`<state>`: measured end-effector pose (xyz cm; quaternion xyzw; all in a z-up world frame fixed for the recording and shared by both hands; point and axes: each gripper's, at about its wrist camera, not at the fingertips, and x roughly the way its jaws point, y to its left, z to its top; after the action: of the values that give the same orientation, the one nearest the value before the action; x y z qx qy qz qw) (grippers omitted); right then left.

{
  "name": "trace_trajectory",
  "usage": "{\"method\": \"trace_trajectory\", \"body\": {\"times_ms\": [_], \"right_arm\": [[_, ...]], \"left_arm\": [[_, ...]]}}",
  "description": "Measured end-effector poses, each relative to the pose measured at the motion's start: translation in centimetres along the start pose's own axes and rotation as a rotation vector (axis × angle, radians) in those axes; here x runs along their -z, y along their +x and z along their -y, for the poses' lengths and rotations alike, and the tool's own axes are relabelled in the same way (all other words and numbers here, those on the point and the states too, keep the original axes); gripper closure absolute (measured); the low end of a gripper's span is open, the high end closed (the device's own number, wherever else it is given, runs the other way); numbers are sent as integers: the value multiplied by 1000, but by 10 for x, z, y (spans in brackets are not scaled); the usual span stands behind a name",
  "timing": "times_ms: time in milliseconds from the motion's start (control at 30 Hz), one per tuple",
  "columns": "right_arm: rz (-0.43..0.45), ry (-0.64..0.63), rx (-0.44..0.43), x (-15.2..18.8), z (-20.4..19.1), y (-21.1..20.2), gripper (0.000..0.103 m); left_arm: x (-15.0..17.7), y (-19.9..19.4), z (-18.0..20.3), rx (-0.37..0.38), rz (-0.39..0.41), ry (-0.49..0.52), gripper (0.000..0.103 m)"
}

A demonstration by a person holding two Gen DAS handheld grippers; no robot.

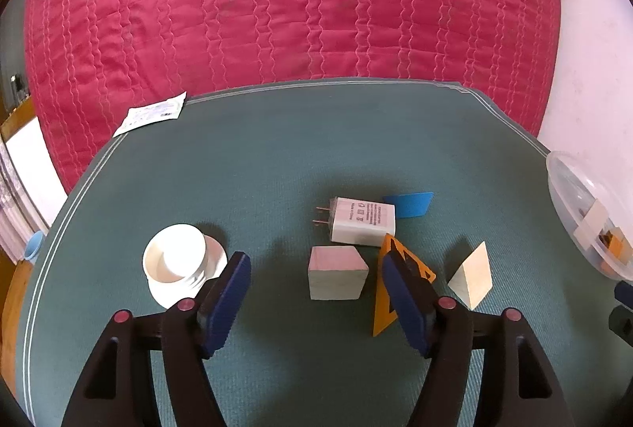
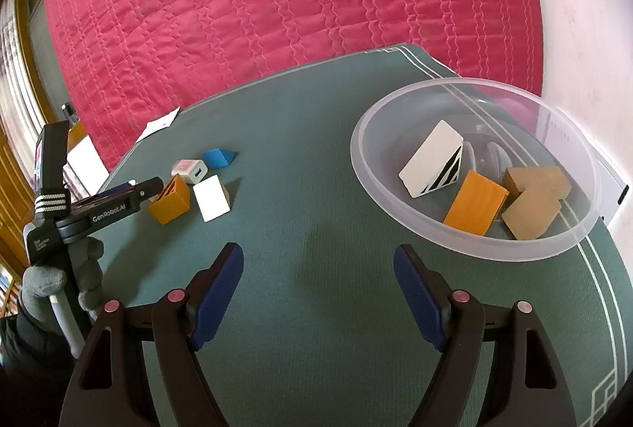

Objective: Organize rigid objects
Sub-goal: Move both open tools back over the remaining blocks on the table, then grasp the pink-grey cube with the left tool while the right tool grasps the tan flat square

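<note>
We see our left gripper [image 1: 316, 292] hanging over the green mat [image 1: 277, 158] with its blue pads spread apart and nothing pressed between them. A pale wooden cube [image 1: 336, 273] lies on the mat in the gap between them, touching neither pad. The right pad partly covers an orange triangular block [image 1: 385, 292]. Just beyond the cube sits a white plug adapter [image 1: 364, 221], prongs pointing left, and a blue wedge [image 1: 411, 203] lies at its far right corner. To the right of the orange block rests a cream wooden wedge [image 1: 470, 274]. On the left, near the left pad, stands a white cup on a saucer [image 1: 178, 257]. A printed white packet [image 1: 152, 112] lies at the far left edge of the mat, against the pink quilt [image 1: 277, 0].

Our right gripper [image 2: 318, 292] also stands wide open, empty, over bare mat. To its far right is the clear plastic bowl [image 2: 395, 205], holding a white striped wedge [image 2: 431, 160], an orange block [image 2: 474, 207] and two brown blocks [image 2: 534, 201]. In this view a gloved hand [image 2: 43, 280] holds the left tool at the left edge.
</note>
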<state>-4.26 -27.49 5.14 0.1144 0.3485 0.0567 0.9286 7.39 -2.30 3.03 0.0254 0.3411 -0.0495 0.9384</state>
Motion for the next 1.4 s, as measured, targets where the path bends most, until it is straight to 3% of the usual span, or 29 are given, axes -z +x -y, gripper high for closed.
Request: {"method": "trace_trajectory", "body": {"times_ms": [300,667,767,933,1100,1400], "right_arm": [[4,3,8,-1,-2,-1,24],[1,8,6,0,-1,-1,24],[1,9,7,0,-2,-1,24],[-2,6,4,1,-3,0,24],[-14,-12,-10,4,-16,4,24],[-60,-54,-79,-3,-53,24,24]], "left_arm": [[-8,9,-16,100,-89,-40,31],[-2,16,-11,41,-114,11,31],[-1,17,-1,24,-111,62,38],[-2,24,2,47,-134,72,69],[-2,16,-3,73,-92,52,70],[-5,-7,-14,52,-8,-12,70]]}}
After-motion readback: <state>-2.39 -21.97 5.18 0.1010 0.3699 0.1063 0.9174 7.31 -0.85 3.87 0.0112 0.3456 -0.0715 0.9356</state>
